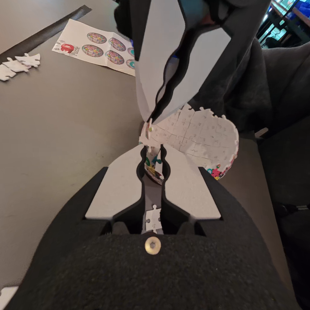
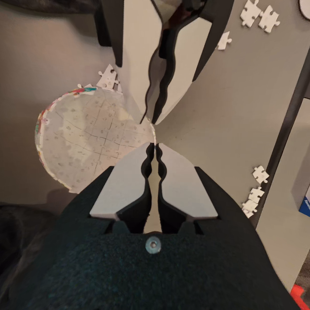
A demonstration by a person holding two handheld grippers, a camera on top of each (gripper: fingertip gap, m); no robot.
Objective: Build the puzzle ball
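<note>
The puzzle ball (image 1: 198, 134) is a half-built shell lying on the grey table, white inside and colourful outside. It also shows in the right wrist view (image 2: 87, 134). My left gripper (image 1: 152, 147) is shut on the shell's near rim, one finger inside the wall and one outside. My right gripper (image 2: 155, 145) is shut on a single puzzle piece (image 1: 149, 130) and holds it against the rim just above the left fingertips. In the left wrist view the right gripper (image 1: 150, 120) reaches down from above. In the right wrist view the left gripper (image 2: 147, 123) comes in from the top.
Loose white pieces lie at the far left (image 1: 21, 63), under my left gripper (image 1: 153, 219), beside the ball (image 2: 109, 78) and along the table's right side (image 2: 260, 18) (image 2: 260, 176). A printed instruction sheet (image 1: 95, 47) lies beyond. A person's dark clothing (image 1: 251, 83) is right of the ball. My left and right fingertips are right by each other.
</note>
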